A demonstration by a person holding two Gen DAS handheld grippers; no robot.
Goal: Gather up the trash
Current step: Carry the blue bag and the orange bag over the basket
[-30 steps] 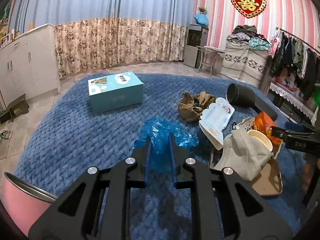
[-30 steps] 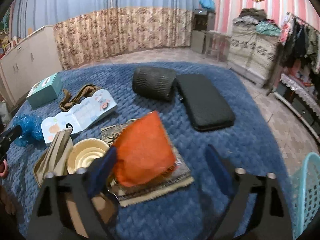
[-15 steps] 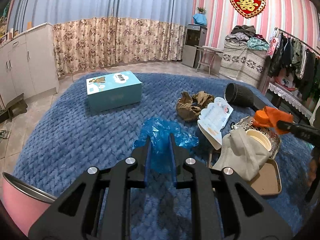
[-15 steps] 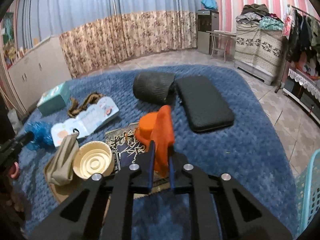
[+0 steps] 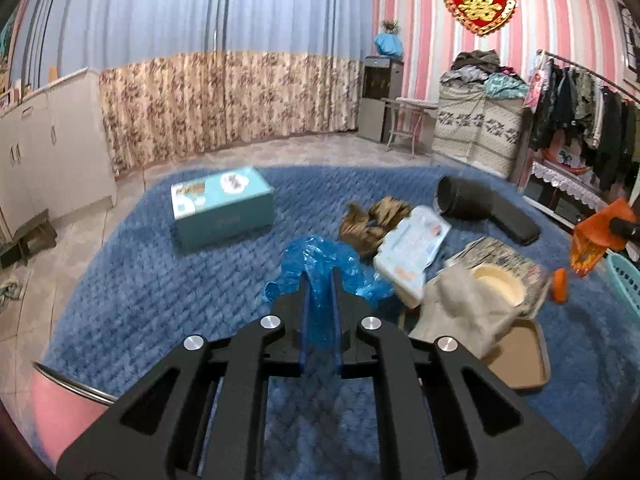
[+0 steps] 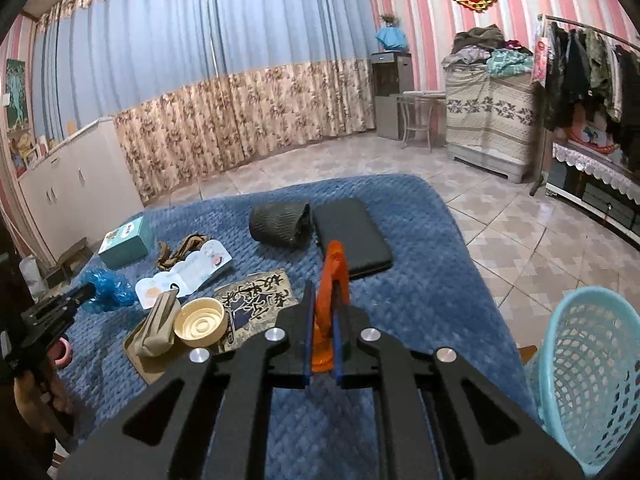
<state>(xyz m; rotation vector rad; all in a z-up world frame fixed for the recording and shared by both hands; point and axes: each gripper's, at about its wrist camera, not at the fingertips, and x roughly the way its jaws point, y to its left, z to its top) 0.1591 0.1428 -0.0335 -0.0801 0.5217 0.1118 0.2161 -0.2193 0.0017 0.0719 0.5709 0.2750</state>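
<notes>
right gripper (image 6: 322, 320): jaws clamped on the orange bag (image 6: 330, 280), which stands up between our pads, long axis running away from us, lifted clear of the blue blanket (image 6: 420, 280).
basket (image 6: 592, 368): pale blue, mesh-walled, just right of this gripper and low, past the blanket's edge; we judge the right hand the nearer one. the way over looks open; nothing stands between bag and rim.
left gripper (image 5: 319, 300): jaws shut on the blue bag (image 5: 320, 264), bunched, its loose end trailing forward onto the blanket.
around it: a booklet (image 5: 412, 248) and a tan cloth (image 5: 460, 304) just to the right, a teal box (image 5: 222, 204) well apart to the left.
for the left hand the basket lies far right, beyond this clutter, so we judge it the longer carry.
</notes>
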